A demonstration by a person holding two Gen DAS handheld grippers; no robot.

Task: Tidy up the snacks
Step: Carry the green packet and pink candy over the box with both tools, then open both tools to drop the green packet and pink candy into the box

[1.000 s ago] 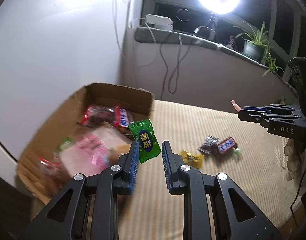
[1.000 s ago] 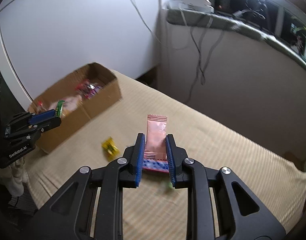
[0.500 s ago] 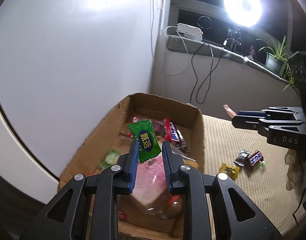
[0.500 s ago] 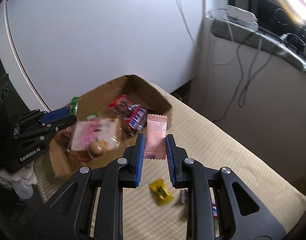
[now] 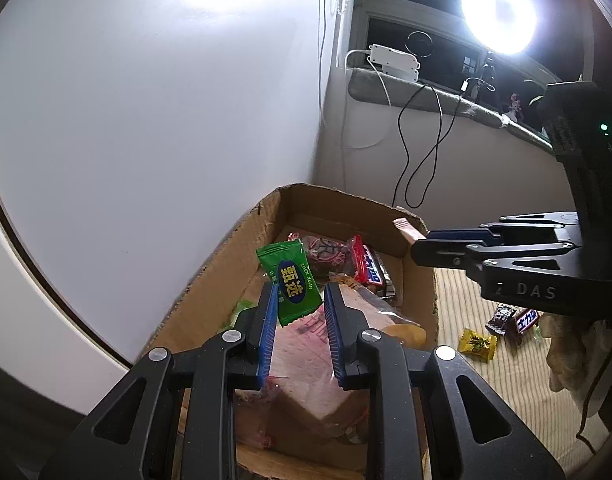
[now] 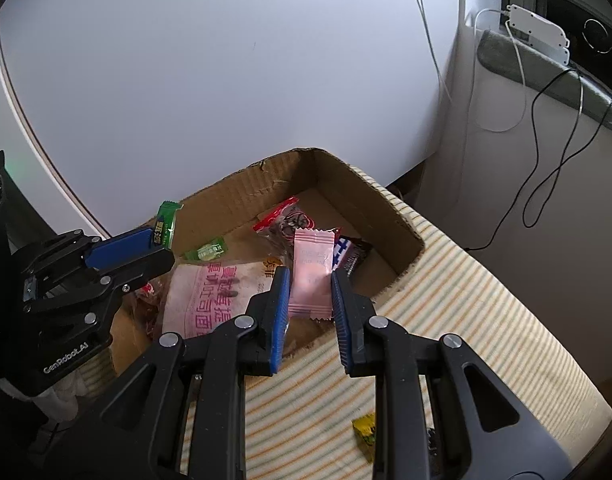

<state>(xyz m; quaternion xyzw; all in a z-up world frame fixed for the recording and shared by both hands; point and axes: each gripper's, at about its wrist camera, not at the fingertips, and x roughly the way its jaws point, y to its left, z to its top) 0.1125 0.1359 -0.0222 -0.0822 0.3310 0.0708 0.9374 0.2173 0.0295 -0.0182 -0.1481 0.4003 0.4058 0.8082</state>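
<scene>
Your left gripper pinches a green foil candy sachet; your right gripper pinches a pink foil sachet. Both hang above the open brown cardboard box. Releasing near its right wall risks the pink sachet landing outside the box.

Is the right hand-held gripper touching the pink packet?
Touching. The right wrist view shows the right hand-held gripper with both blue pads pressed against the sides of the pink packet, held above the cardboard box.
</scene>
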